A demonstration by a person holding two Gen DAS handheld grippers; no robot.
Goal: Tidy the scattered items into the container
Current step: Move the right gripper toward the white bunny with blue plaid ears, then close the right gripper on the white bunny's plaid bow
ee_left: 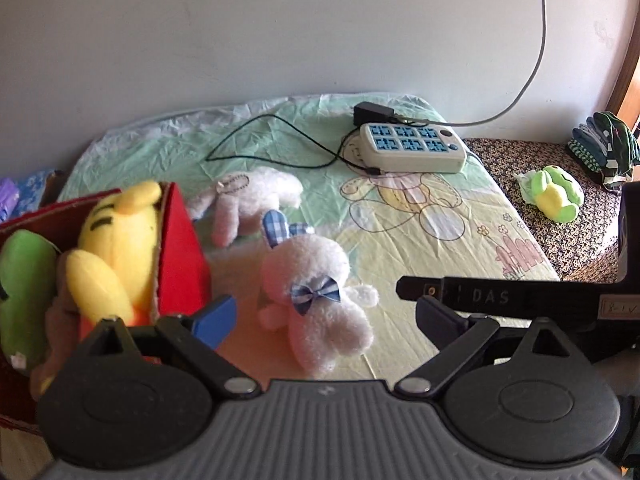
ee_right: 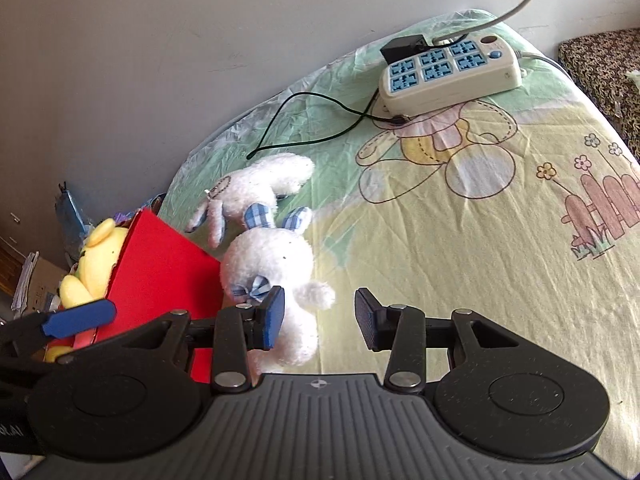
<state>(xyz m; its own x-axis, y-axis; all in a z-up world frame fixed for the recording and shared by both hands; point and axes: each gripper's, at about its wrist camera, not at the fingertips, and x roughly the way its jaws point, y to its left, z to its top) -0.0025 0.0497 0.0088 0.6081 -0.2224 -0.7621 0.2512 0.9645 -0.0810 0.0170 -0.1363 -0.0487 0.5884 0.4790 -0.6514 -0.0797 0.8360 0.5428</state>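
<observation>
A white bunny plush (ee_left: 316, 296) with a blue checked bow lies on the cartoon bedsheet (ee_left: 440, 232), next to a red box (ee_left: 182, 248). The box holds a yellow plush (ee_left: 116, 248) and a green plush (ee_left: 24, 292). A second white plush (ee_left: 248, 200) lies just behind the bunny. My left gripper (ee_left: 325, 314) is wide open above the bunny's near end, its blue finger by the box corner. In the right wrist view my right gripper (ee_right: 320, 318) is half open. The bunny (ee_right: 272, 264) touches its blue pad while the black pad stands apart.
A cream power strip (ee_left: 412, 148) with blue sockets, a black adapter and a black cable (ee_left: 256, 136) sit at the bed's far end by the wall. On a patterned surface to the right lie a green frog plush (ee_left: 558, 194) and folded clothes (ee_left: 604, 148).
</observation>
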